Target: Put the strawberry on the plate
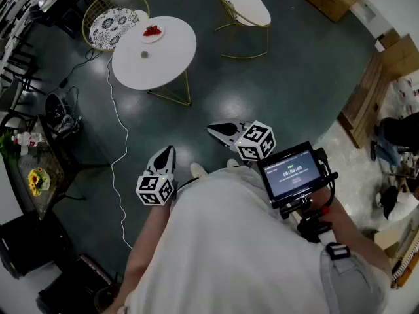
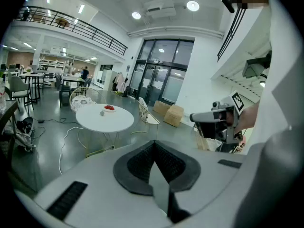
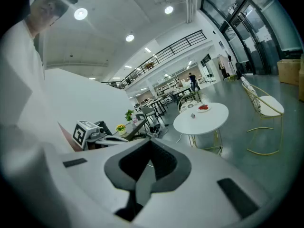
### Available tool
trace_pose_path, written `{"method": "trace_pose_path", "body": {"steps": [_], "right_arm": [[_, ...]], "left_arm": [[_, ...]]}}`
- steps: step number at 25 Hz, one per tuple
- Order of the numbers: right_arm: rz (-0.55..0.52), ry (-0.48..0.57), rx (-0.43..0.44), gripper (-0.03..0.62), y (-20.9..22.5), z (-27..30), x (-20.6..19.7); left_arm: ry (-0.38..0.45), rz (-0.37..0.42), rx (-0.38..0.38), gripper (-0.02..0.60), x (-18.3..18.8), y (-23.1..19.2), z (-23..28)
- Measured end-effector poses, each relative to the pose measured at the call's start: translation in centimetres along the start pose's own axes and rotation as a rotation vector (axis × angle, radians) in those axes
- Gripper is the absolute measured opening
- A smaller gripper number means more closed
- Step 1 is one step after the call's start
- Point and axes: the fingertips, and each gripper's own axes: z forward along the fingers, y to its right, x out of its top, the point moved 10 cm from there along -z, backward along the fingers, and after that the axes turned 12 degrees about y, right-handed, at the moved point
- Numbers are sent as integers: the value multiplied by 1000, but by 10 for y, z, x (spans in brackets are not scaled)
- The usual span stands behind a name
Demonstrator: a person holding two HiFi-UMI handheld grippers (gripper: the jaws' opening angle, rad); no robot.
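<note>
I hold both tools low in front of me, well apart from the round white surface (image 1: 163, 61), which stands on the floor (image 1: 275, 84) at my 11 o'clock. My left hand-held gripper (image 1: 168, 153) is closed with nothing between its jaws; its own view shows the two dark pads pressed together at the tip (image 2: 153, 146). My right hand-held gripper (image 1: 211, 130) is likewise closed and empty, its pads meeting at a point (image 3: 150, 145). The two tools sit side by side, the right one a little ahead, both tilted slightly down.

The strawberry (image 1: 152, 31) is a red patch lying on the plate (image 1: 161, 35), at the 12 o'clock edge of the surface. A small grey thing (image 1: 144, 54) stands at 6 o'clock from the plate, apart from it; I cannot tell what it is. One chair (image 1: 112, 23) is just beyond the surface at 11 o'clock, and another (image 1: 249, 8) is at its 2 o'clock. A white cable (image 1: 118, 142) runs along the floor at the surface's 7 o'clock.
</note>
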Motion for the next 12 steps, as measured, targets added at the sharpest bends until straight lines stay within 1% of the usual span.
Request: {"method": "trace_pose_path", "body": {"steps": [5, 6, 8, 10, 12], "right_arm": [[11, 41, 25, 8, -2, -27, 8], [6, 41, 38, 8, -4, -25, 8], [-13, 36, 61, 8, -8, -7, 6], [-16, 36, 66, 8, -8, 10, 3], [-9, 41, 61, 8, -6, 8, -1]], "left_arm": [[20, 5, -15, 6, -3, 34, 9], [18, 5, -14, 6, -3, 32, 9], [15, 6, -10, 6, -4, 16, 8], [17, -3, -3, 6, -5, 1, 7], [22, -11, 11, 6, -8, 5, 7]]}}
